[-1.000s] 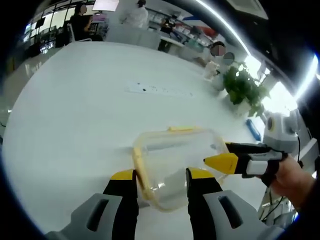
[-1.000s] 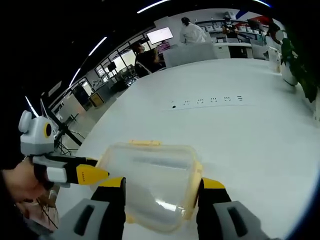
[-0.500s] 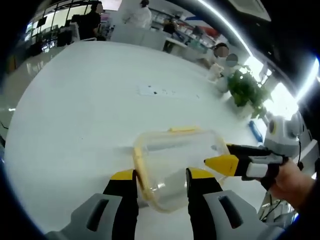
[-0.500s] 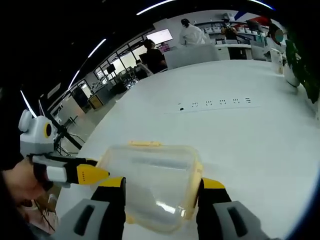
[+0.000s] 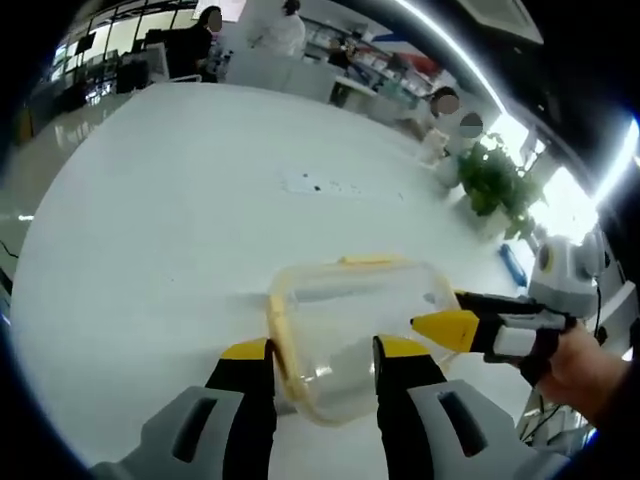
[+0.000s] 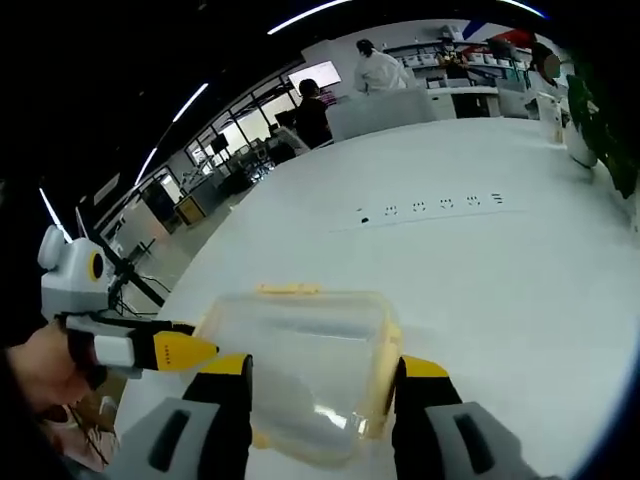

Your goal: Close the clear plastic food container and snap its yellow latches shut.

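Observation:
The clear plastic container (image 5: 350, 315) lies on the white table (image 5: 150, 230) with its lid on. One yellow latch (image 5: 279, 345) runs along its left side and another (image 5: 368, 260) along its far edge. My left gripper (image 5: 324, 352) is open: its left jaw sits just outside the left latch, its right jaw over the lid. The right gripper (image 5: 442, 325) reaches in from the right to the container's right edge. In the right gripper view the container (image 6: 300, 355) lies between the jaws of my open right gripper (image 6: 322, 368), and the left gripper (image 6: 188, 350) touches its left side.
A row of sockets (image 5: 340, 188) (image 6: 430, 205) is set into the table beyond the container. A potted plant (image 5: 490, 180) stands at the far right edge. Desks and several people are behind the table. A hand (image 5: 585, 365) holds the right gripper.
Both cameras have shifted slightly and people in the background have moved. The container and both grippers keep the same places relative to each other.

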The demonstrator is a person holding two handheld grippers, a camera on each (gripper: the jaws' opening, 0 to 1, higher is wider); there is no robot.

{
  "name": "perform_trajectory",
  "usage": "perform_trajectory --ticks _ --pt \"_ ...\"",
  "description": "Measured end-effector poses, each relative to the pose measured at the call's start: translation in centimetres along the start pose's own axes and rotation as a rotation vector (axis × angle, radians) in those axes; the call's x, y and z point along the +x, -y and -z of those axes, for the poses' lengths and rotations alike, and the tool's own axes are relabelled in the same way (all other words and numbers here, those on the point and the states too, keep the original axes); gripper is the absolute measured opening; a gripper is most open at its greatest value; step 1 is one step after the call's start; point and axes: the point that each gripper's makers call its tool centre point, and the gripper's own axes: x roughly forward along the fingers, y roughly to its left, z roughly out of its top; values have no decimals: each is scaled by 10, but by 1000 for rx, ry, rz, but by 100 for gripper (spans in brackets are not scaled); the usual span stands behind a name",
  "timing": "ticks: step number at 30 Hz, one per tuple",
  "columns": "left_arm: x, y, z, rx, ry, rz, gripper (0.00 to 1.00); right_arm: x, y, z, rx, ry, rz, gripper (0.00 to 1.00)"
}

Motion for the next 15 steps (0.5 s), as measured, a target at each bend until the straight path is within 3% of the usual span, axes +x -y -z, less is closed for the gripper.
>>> perform_trajectory --ticks 5,12,15 --pt "1 -1 -1 -22 14 -4 38 1 1 3 72 -4 -18 56" --pt "1 2 -2 -42 27 12 42 -2 2 0 51 -8 -3 55" --pt "-3 5 -11 -44 88 29 44 -8 6 -10 60 30 -2 56"
